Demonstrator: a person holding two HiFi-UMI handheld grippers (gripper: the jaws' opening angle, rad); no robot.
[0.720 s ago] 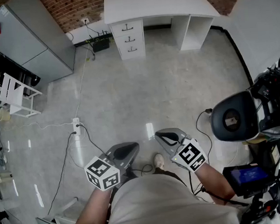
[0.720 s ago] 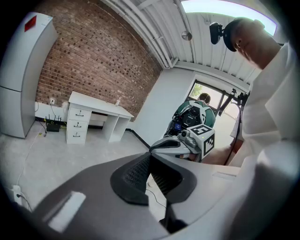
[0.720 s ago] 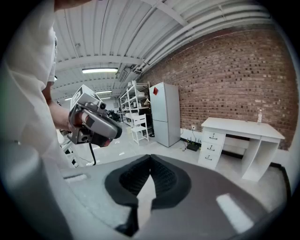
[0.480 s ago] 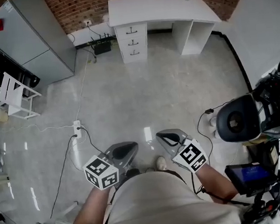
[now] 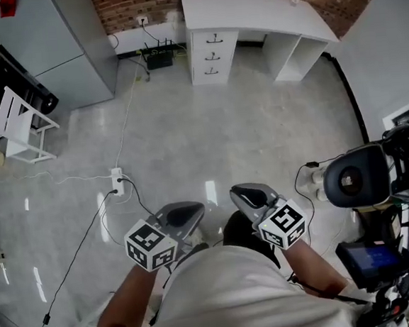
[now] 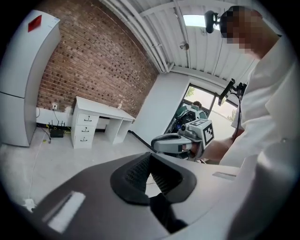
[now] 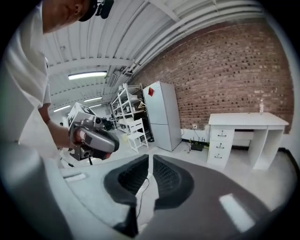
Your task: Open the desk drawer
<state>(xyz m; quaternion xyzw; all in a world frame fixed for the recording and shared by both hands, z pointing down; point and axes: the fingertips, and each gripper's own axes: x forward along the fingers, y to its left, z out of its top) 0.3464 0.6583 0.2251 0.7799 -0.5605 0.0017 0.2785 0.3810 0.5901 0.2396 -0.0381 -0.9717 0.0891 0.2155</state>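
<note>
The task is at its approach stage: the white desk point(image 5: 248, 9) stands against the brick wall point(image 5: 133, 3) at the far side of the room. Its stack of three drawers point(image 5: 210, 54) sits under the desk's left end, all apparently closed, and is well apart from the person across open floor. The left gripper point(image 5: 183, 214) and right gripper point(image 5: 248, 197) are both held close to the body, pointing roughly toward the desk. In its own view the left gripper's jaws are drawn together at the tips with nothing between them. The right gripper's jaws show only a thin slit, through which floor and a cable point(image 7: 139, 191) can be seen, so it too is empty. Each drawer has a small dark handle, too small from here to tell its shape. The next move is probably to cross to the drawer stack, stepping past the power strip point(image 5: 117, 180) and its cords. One gripper then has to spread its jaws, close them on a handle and pull straight outward.
</note>
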